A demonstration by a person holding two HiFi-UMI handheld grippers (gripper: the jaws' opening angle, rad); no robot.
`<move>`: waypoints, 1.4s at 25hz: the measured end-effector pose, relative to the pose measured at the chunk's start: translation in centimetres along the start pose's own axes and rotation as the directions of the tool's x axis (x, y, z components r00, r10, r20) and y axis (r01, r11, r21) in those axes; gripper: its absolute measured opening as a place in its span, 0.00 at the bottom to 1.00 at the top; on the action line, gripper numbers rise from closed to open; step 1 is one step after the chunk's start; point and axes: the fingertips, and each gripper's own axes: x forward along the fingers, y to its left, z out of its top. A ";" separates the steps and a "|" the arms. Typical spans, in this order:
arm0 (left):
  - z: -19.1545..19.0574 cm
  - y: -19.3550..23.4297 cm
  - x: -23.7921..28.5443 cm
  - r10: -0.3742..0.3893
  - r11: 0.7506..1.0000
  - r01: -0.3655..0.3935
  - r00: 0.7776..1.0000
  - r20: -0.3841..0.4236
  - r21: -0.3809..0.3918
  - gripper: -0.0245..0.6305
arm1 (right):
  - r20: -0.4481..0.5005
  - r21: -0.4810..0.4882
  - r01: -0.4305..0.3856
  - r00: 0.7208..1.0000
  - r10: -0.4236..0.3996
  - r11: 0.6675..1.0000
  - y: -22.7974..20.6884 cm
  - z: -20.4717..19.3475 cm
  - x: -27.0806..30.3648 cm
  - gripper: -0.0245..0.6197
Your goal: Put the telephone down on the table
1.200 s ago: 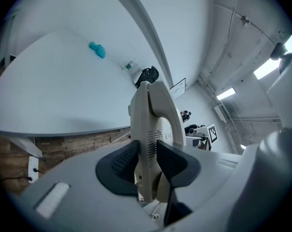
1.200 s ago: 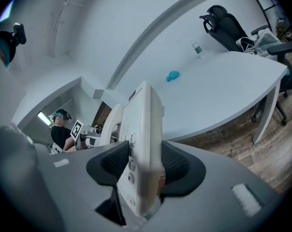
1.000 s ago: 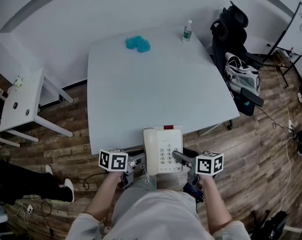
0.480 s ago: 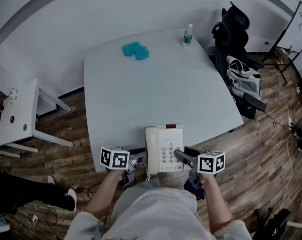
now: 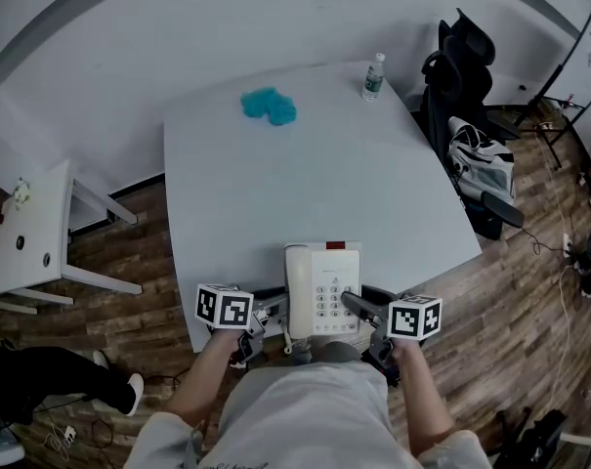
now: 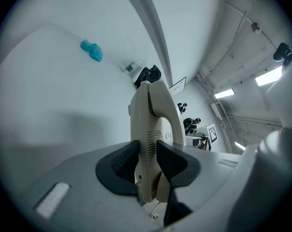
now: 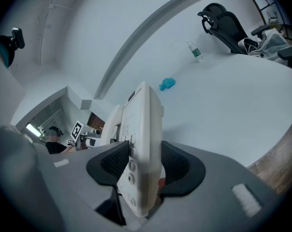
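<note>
Clamping the load from 2 flanks looks deliberate: the left gripper (image 6: 146,159) has its jaws closed on the handset side of the telephone (image 5: 321,289), both ribbed pads pressed flat against the cream plastic, which I judge keeps the handset (image 6: 158,108) seated in its cradle. The telephone sits between the 2 grippers, keypad up, over the near edge of the white table (image 5: 275,193) and just in front of the person's body (whether its base already touches the tabletop I cannot tell). On the other flank, the right gripper (image 7: 143,167) is likewise shut on the keypad edge, buttons showing beside its pad. A matched hold on each side should keep the body level for setting down. Ahead, most of the table is bare, with a blue cloth (image 5: 269,106) and a bottle (image 5: 374,76) well apart at the far side.
</note>
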 end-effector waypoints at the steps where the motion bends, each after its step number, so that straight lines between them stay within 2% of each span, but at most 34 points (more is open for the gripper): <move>1: 0.1 0.1 0.1 -0.003 1.000 0.003 1.000 0.000 -0.003 0.24 | -0.002 -0.001 0.002 1.000 -0.002 1.000 -0.1 0.1 0.1 0.37; 11: 1.5 -0.1 1.7 -0.008 0.999 0.009 1.000 0.012 -0.039 0.24 | -0.025 -0.011 -0.005 1.000 0.005 1.000 -1.3 2.4 -0.1 0.37; 28: 4.6 1.0 3.7 0.050 0.996 -0.045 0.997 0.059 -0.074 0.24 | -0.083 -0.009 -0.057 0.995 0.056 0.998 -3.8 5.8 1.2 0.37; 35: 4.9 1.8 4.2 0.049 0.991 -0.040 0.997 0.066 -0.124 0.24 | -0.100 -0.012 -0.071 0.993 0.069 0.997 -4.6 6.9 2.3 0.37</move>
